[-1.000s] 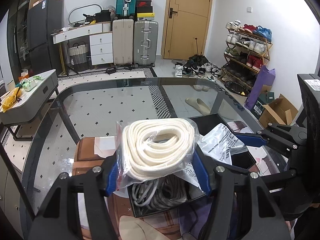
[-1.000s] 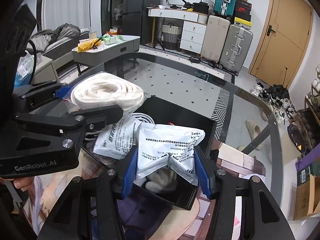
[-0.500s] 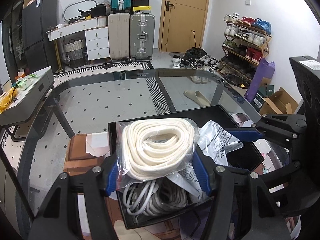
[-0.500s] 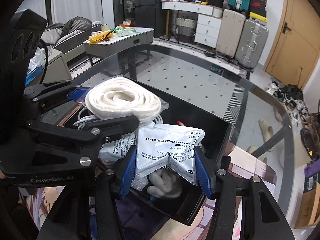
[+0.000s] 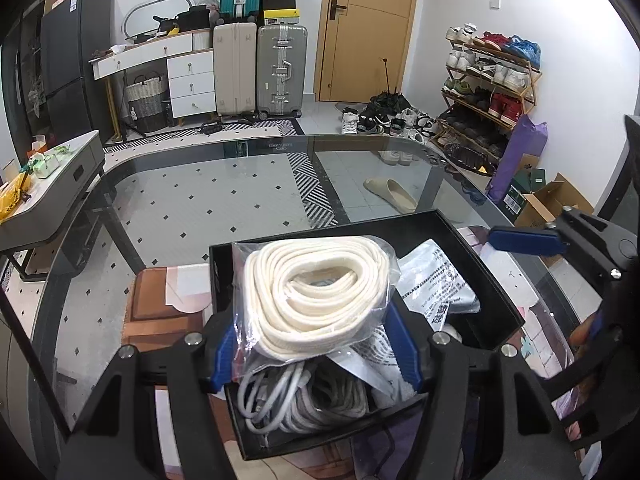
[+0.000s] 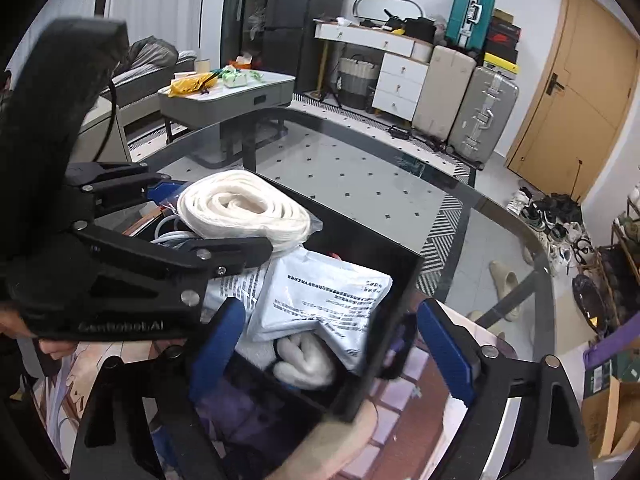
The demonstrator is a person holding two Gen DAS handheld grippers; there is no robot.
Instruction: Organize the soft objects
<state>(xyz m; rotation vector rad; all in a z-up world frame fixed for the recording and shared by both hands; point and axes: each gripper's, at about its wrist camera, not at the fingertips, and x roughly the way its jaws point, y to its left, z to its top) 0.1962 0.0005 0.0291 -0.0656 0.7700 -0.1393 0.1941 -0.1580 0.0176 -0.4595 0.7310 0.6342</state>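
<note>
Left wrist view: the left tongs [image 5: 316, 352] are clamped on a clear bag of coiled white rope [image 5: 320, 292], blue pads pressing both sides of the bag, which hangs over the near half of an open black box [image 5: 496, 292] standing on the glass worktop [image 5: 200, 208]. Beneath the bag, grey cords [image 5: 304, 400] lie bundled in the box's near corner, and a white printed packet [image 5: 436, 280] lies inside the box to the right. One blue-tipped finger of the right tongs [image 5: 524, 240] reaches in from the right edge, above the box's far right rim.

Right wrist view: the right tongs [image 6: 332, 344] stand wide apart, their jaws having just been opening; the pads touch nothing. The white printed packet [image 6: 320, 300] lies free between them in the black box [image 6: 400, 300], resting on a white rolled cloth [image 6: 304, 360]. One pad stands inside the box at the left; the other stands outside its right wall. At the left, the left tongs [image 6: 208, 224] grip the bag of coiled white rope [image 6: 244, 212] over the box's far side, just beside the packet. A printed mat [image 6: 404, 400] lies under the box on the glass worktop [image 6: 360, 176].
</note>
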